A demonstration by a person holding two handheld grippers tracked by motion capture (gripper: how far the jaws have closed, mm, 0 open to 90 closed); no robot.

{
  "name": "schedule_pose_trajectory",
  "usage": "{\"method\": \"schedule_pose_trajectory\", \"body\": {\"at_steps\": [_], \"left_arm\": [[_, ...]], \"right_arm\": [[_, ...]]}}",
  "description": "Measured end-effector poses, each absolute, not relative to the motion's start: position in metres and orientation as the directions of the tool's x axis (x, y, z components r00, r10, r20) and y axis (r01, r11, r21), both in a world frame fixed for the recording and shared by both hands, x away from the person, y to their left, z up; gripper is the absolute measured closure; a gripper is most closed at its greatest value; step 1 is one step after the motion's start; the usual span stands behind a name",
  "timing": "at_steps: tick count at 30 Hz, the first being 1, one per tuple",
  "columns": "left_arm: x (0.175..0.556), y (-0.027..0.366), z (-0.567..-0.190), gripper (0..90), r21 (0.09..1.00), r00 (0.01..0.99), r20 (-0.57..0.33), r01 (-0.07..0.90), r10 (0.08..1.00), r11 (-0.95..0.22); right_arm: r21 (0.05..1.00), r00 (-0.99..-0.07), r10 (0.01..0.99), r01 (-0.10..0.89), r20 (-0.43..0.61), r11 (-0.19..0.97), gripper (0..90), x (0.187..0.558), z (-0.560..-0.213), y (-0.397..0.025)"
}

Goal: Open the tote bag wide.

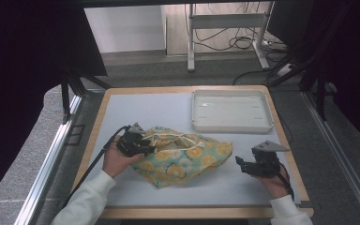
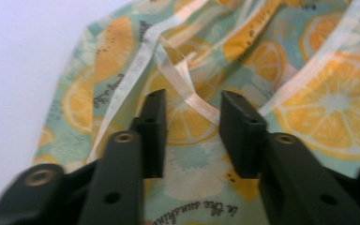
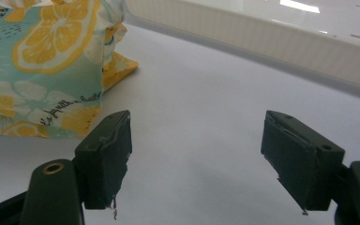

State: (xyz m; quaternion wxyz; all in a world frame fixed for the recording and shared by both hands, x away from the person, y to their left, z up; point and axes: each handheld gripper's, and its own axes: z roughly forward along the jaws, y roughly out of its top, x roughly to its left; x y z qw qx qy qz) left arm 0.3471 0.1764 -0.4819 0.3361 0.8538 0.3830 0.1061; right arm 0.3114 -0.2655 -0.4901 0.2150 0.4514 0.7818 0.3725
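Bag [image 1: 187, 157]: 1, w/ lemon print. Tray [image 1: 233, 123]: 1, white. Left gripper [image 2: 192, 110] jaws narrow around 1 ribbon [image 2: 201, 104], not shut. Right gripper [image 3: 197, 140] jaws wide, holding nothing.

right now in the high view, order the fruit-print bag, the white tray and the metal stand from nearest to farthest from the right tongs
From the right tongs:
1. Fruit-print bag, just left on the mat.
2. White tray, ahead, at the table's far right.
3. Metal stand, on the floor beyond the table.

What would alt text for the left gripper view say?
The left gripper's two black jaws stand open over a lemon-print cloth bag, with a pale ribbon running between them. Bare table shows beside the bag.
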Motion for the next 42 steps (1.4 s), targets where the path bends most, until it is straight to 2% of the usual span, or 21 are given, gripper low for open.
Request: {"method": "schedule_pose_trajectory", "body": {"at_steps": [1,3,4,7,10,16,17,20,26,31,42], "left_arm": [[0.347,0.177,-0.481,58.5,0.661,0.678,-0.073,0.582,0.731,-0.473],[0.348,0.177,-0.481,46.9,0.668,0.660,-0.063,0.585,0.749,-0.460],[0.349,0.177,-0.481,46.9,0.668,0.649,-0.064,0.592,0.758,-0.451],[0.359,0.176,-0.484,38.3,0.660,0.635,-0.112,0.623,0.765,-0.420],[0.363,0.172,-0.486,37.9,0.647,0.634,-0.106,0.629,0.766,-0.431],[0.368,0.163,-0.491,48.4,0.618,0.633,-0.082,0.638,0.770,-0.459],[0.370,0.164,-0.493,54.6,0.613,0.632,-0.085,0.643,0.770,-0.460],[0.373,0.167,-0.495,64.3,0.609,0.634,-0.102,0.649,0.767,-0.455],[0.376,0.170,-0.500,79.0,0.602,0.633,-0.122,0.660,0.764,-0.451],[0.375,0.173,-0.499,85.4,0.612,0.633,-0.136,0.658,0.762,-0.438],[0.362,0.180,-0.483,88.9,0.663,0.657,-0.173,0.628,0.734,-0.407]], "right_arm": [[0.776,-0.500,0.866,0.546,0.000,0.315,24.6,0.311,-0.490,-0.265],[0.774,-0.501,0.865,0.547,-0.001,0.318,24.5,0.311,-0.490,-0.265],[0.774,-0.501,0.865,0.547,-0.001,0.318,24.5,0.311,-0.490,-0.265],[0.775,-0.503,0.864,0.544,-0.005,0.321,24.4,0.312,-0.490,-0.264],[0.775,-0.503,0.864,0.544,-0.005,0.321,24.3,0.312,-0.490,-0.264],[0.776,-0.499,0.867,0.546,-0.002,0.316,24.1,0.312,-0.490,-0.265],[0.778,-0.498,0.867,0.543,-0.004,0.316,24.0,0.311,-0.490,-0.265],[0.779,-0.497,0.867,0.542,-0.003,0.314,23.9,0.311,-0.489,-0.266],[0.779,-0.498,0.867,0.541,-0.005,0.316,23.9,0.311,-0.489,-0.265],[0.781,-0.496,0.868,0.540,-0.008,0.315,23.9,0.311,-0.489,-0.265],[0.790,-0.490,0.872,0.528,-0.016,0.312,23.9,0.310,-0.487,-0.266]]}}
